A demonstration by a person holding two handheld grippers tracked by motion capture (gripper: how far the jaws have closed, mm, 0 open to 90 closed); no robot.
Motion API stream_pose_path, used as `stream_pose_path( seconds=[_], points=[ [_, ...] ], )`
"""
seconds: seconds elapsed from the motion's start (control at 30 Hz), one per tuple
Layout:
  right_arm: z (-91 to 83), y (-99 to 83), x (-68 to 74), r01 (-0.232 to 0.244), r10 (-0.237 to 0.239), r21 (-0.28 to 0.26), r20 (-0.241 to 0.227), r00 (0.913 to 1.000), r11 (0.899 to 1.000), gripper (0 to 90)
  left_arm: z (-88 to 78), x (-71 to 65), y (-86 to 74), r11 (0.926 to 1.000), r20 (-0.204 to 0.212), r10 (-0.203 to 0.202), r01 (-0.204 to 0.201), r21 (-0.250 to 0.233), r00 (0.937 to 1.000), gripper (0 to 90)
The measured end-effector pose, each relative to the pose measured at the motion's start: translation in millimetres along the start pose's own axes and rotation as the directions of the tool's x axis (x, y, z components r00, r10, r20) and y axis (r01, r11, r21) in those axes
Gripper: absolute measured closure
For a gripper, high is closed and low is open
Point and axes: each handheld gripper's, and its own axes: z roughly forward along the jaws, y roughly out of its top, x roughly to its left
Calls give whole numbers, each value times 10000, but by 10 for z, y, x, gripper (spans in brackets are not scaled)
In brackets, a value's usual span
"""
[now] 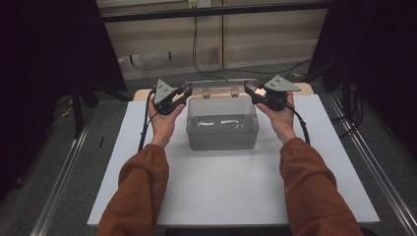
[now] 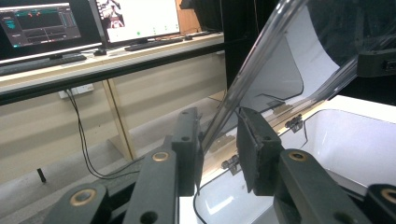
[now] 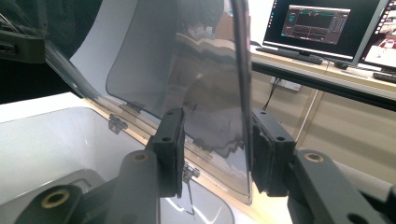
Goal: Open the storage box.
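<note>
There is one clear box [image 1: 222, 129] in the middle of the white table [image 1: 231, 187], and its one lid [image 1: 220, 88] is tipped up at the back, so I think the lid is partway through being opened or shut, but I cannot tell which. The left gripper [image 1: 183, 92] has its jaws a little apart around the lid's left edge, and the right gripper [image 1: 250, 91] has its jaws a little apart around the right edge; I cannot tell if either one is pinching it. I count one box, one lid, two grippers, and at least two small hinges [image 3: 116, 123] along the back of the box.
</note>
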Motion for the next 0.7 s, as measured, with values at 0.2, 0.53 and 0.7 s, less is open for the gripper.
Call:
stream_pose_path(
  seconds=[0.2,0.53,0.7],
  points=[
    [19,27,-21,46,-46,23,-34,10000,10000,594,29,63,-12,9999,-170,-39,41,124,9998,648],
    [62,44,-66,-20,20,-28,-56,10000,10000,605,179,160,-85,9975,6,-494,493,511,9988,598],
    [86,66,-91,-16,16,5,-34,10000,10000,616,242,182,-147,9970,105,-402,394,660,9991,642]
  ],
)
